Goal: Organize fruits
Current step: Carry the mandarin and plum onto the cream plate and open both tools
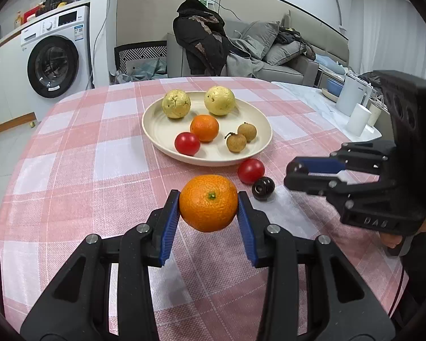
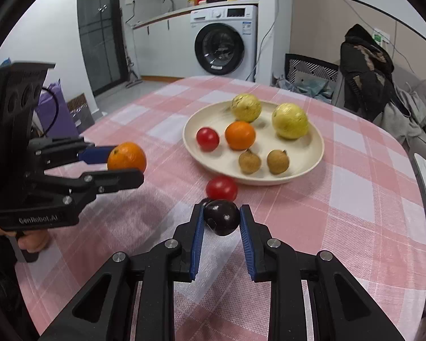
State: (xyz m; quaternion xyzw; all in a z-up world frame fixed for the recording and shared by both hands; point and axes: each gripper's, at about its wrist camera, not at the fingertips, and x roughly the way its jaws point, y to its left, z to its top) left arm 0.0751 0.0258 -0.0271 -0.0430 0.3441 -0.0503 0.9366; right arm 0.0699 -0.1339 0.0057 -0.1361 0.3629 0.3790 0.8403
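My left gripper [image 1: 208, 207] is shut on an orange [image 1: 208, 202] and holds it above the pink checked tablecloth; it also shows in the right wrist view [image 2: 127, 157]. My right gripper [image 2: 221, 217] has its blue pads around a dark plum [image 2: 222, 216], close to both sides. From the left wrist view the right gripper [image 1: 294, 177] stands just right of the plum [image 1: 263, 188], apart from it. A red tomato [image 1: 251, 170] lies beside the plum. The cream plate [image 1: 162, 130] holds two yellow fruits, an orange [image 1: 204, 128], a tomato [image 1: 187, 143] and two longans [image 1: 241, 137].
A white kettle [image 1: 352, 98] and white cups [image 1: 359, 119] stand on a side table at the right. A washing machine [image 1: 55, 56] and a sofa with clothes [image 1: 241, 48] lie beyond the table. The table's far edge curves behind the plate.
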